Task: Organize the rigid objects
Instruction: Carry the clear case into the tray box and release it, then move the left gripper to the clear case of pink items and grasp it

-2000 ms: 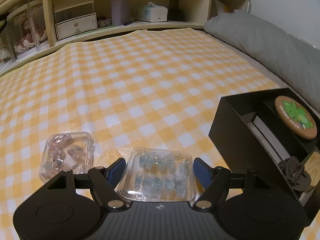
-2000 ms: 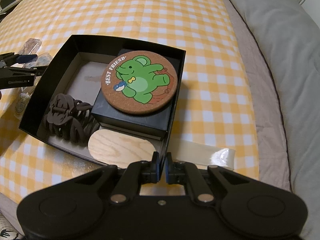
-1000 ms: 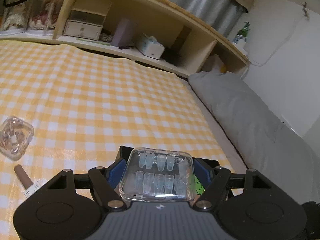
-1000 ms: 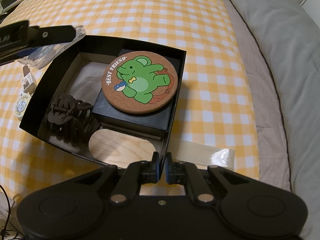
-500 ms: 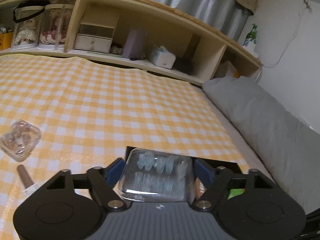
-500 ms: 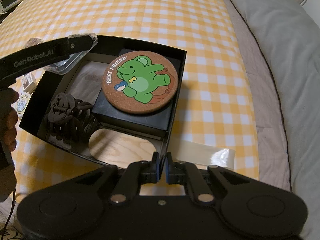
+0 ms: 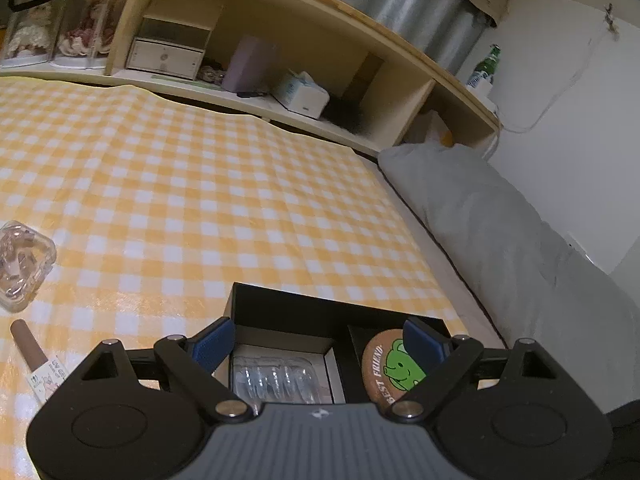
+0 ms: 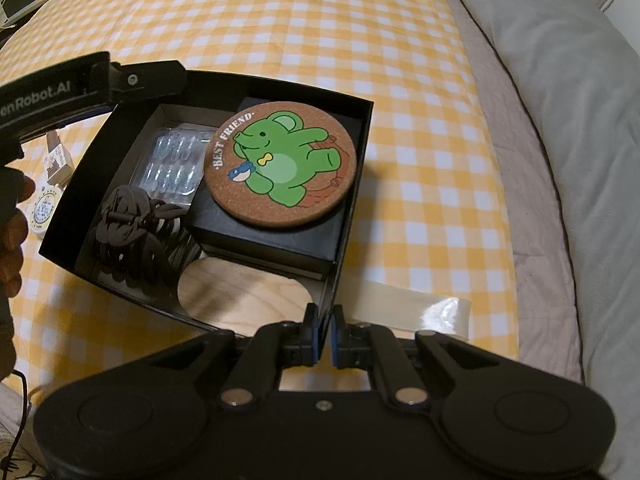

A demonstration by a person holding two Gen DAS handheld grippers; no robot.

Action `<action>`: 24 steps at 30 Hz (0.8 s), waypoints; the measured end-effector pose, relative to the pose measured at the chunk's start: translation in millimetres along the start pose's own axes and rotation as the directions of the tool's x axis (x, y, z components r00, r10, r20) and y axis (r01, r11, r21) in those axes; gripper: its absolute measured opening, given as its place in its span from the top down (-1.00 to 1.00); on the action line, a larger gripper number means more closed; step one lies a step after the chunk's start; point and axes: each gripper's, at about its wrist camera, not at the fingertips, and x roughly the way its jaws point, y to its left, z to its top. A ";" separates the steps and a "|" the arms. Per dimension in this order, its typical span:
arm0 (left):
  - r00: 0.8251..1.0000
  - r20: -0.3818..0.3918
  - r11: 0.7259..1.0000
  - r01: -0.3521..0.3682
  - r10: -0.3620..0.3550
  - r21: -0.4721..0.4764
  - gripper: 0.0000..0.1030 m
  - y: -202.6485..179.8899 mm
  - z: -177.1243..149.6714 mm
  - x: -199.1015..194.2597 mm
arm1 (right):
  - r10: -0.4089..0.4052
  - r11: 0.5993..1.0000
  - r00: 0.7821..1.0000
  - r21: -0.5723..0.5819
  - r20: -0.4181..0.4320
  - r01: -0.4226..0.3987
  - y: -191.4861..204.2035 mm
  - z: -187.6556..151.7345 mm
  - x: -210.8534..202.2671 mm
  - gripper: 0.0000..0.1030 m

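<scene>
The open black box [image 8: 60, 216] stands on the yellow checked cloth. My right gripper [image 8: 325, 320] is shut on its near wall. Inside, a cork coaster [image 8: 280, 168] with a green animal rests on a smaller black box [image 8: 260, 236]. Beside it are a brown hair claw [image 8: 132, 224] and a wooden oval [image 8: 240, 296]. A clear case of small vials [image 8: 172, 162] lies flat in the back left compartment. My left gripper [image 7: 318, 340] hovers above the black box [image 7: 320, 306]. Its jaws are opening with nothing between them, and the clear case [image 7: 276, 380] lies below them.
A second clear case [image 7: 20, 264] and a brown tube [image 7: 32, 356] lie on the cloth to the left of the box. A small round tin [image 8: 44, 208] sits there too. A clear tape strip [image 8: 420, 312] lies right of the box. A grey pillow [image 7: 500, 240] borders the right; shelves [image 7: 280, 80] stand behind.
The left gripper carried the clear case over the box, then spread its jaws. The case has left them and now lies inside the box. The right gripper has not moved.
</scene>
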 end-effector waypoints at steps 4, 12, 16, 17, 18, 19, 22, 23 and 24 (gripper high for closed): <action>1.000 -0.014 1.000 0.002 -0.001 0.009 -0.76 -1.5 1.9 -3.2 | 0.001 1.000 1.000 0.002 0.000 -0.001 -0.5 0.3 0.5 0.88; 0.999 -0.047 0.999 -0.010 0.012 0.049 -0.80 -5.8 5.2 -8.2 | 0.005 1.000 1.000 0.014 0.000 -0.005 -1.7 0.2 0.5 0.88; 0.998 -0.057 0.997 -0.023 0.027 0.069 -0.92 -6.9 7.3 -12.3 | 0.019 0.999 1.000 0.040 0.004 -0.019 -4.4 0.1 1.7 0.89; 0.998 -0.062 0.997 -0.028 0.033 0.076 -0.93 -7.1 7.9 -13.2 | 0.019 0.999 1.000 0.042 0.004 -0.019 -4.3 0.2 2.0 0.89; 0.997 -0.071 0.996 -0.035 0.041 0.082 -0.95 -7.2 8.8 -13.8 | 0.017 0.999 1.000 0.042 0.004 -0.017 -3.7 0.3 1.8 0.89; 0.996 -0.079 0.995 -0.041 0.048 0.086 -0.96 -7.1 9.9 -14.1 | 0.014 0.999 1.000 0.042 0.004 -0.014 -3.2 0.7 2.3 0.89; 0.991 -0.115 0.994 -0.060 0.071 0.092 -0.99 -5.5 12.7 -15.0 | 0.006 0.999 1.000 0.052 0.001 -0.006 -4.0 1.9 3.2 0.89; 0.989 -0.125 0.993 -0.067 0.079 0.093 -0.99 -4.7 13.1 -15.2 | 0.004 0.999 1.000 0.054 0.000 -0.004 -3.9 2.3 3.7 0.89; 0.987 -0.136 0.993 -0.072 0.085 0.098 -1.00 -4.2 13.7 -15.4 | 0.002 0.999 1.000 0.054 0.000 -0.002 -2.5 2.3 3.3 0.89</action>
